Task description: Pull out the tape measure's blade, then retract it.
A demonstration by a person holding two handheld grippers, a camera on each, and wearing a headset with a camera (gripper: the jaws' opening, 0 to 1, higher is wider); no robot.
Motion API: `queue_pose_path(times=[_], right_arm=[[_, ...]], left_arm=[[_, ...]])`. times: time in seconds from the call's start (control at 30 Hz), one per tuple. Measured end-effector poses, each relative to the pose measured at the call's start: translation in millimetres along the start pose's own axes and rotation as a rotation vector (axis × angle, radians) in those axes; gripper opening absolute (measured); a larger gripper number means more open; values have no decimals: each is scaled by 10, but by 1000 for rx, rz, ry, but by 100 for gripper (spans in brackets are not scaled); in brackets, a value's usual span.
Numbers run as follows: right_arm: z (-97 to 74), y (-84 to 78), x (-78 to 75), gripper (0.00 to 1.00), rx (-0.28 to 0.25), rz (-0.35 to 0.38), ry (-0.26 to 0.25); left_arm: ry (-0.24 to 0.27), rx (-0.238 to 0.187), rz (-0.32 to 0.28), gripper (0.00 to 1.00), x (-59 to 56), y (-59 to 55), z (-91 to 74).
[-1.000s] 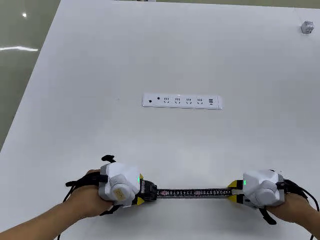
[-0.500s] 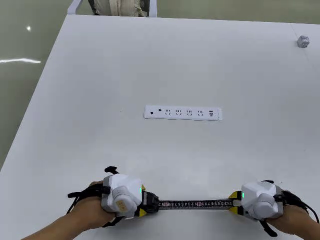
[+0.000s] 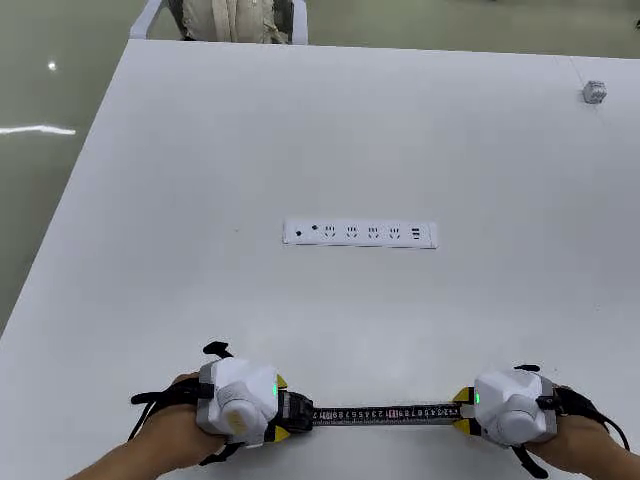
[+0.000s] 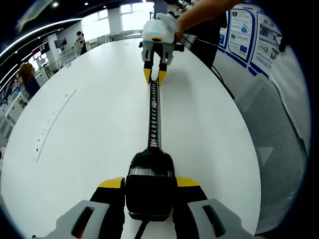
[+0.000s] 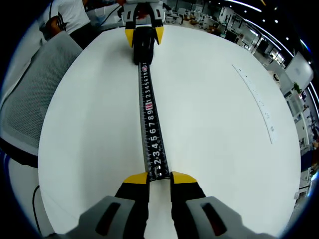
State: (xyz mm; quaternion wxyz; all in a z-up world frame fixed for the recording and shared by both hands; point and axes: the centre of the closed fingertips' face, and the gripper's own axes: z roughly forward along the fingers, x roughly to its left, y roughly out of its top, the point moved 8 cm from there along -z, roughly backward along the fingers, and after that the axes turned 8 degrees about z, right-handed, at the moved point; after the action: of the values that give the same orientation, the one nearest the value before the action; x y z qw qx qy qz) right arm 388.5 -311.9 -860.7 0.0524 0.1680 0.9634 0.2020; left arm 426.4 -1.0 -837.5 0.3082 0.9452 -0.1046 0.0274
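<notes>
Unmoved — left gripper holds case, right gripper blade.

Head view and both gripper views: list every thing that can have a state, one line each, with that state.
Black tape measure case: clamped between the jaws of the left gripper.
Numbered blade: pulled out, stretched straight between the two grippers, markings up.
Left gripper: shut on the case.
Right gripper: shut on the blade's end.
White power strip: lying flat on the white table, no plugs in its sockets.
</notes>
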Motion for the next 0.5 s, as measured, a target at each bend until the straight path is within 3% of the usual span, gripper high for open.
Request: queue_pose_path(times=[0.37,0.5], right_arm=[[17,0,1,16,8,5,-15],[20,5,2,16,7,18,-22]], left_arm=[[19,6,-21,37,-7,-4,24],[36,3,-36,42,2,-5,19]])
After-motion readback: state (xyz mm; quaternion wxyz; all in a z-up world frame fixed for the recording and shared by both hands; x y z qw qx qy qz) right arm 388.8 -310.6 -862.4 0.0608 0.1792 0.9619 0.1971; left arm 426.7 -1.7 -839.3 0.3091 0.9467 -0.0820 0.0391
